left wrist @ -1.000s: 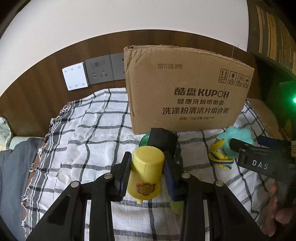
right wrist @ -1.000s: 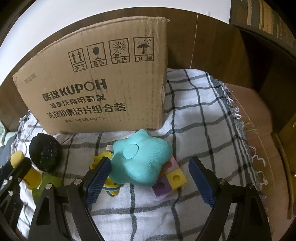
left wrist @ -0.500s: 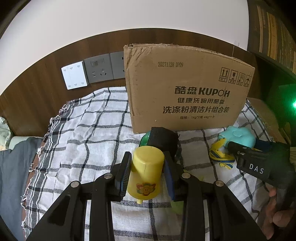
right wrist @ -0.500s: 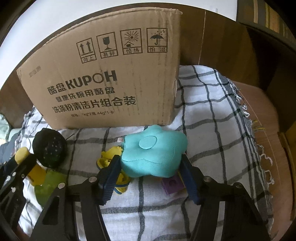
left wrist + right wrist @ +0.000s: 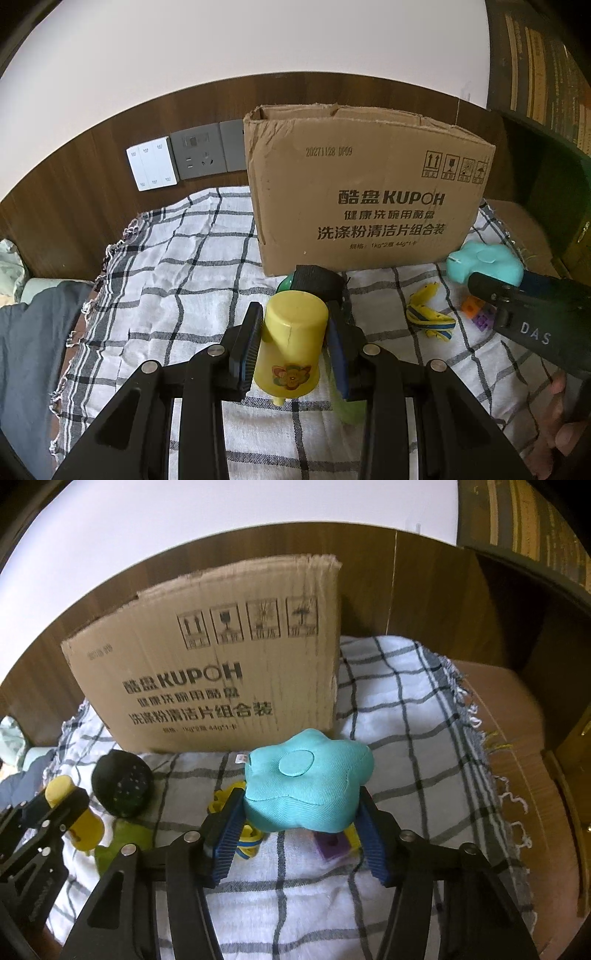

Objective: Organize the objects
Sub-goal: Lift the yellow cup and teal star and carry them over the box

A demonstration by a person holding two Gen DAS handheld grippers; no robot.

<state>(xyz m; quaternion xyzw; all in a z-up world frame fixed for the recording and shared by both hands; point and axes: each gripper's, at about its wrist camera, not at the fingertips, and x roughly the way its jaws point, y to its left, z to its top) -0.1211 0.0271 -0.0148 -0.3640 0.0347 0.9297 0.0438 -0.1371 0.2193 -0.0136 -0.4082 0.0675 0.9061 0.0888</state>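
Since one second ago the right gripper [image 5: 301, 825] has closed on the teal cushion [image 5: 308, 781] and lifted it, while the left gripper [image 5: 293, 347] keeps squeezing the yellow cup [image 5: 293, 343], so both seem ready for the cardboard box [image 5: 365, 199] ahead.

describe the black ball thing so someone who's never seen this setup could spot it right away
Find the big KUPOH cardboard box standing at the back of the checked cloth. Just in front of its lower left corner lies the black ball, beside the yellow cup that the left gripper holds. It is the only dark, round thing there, speckled with tiny pale dots.
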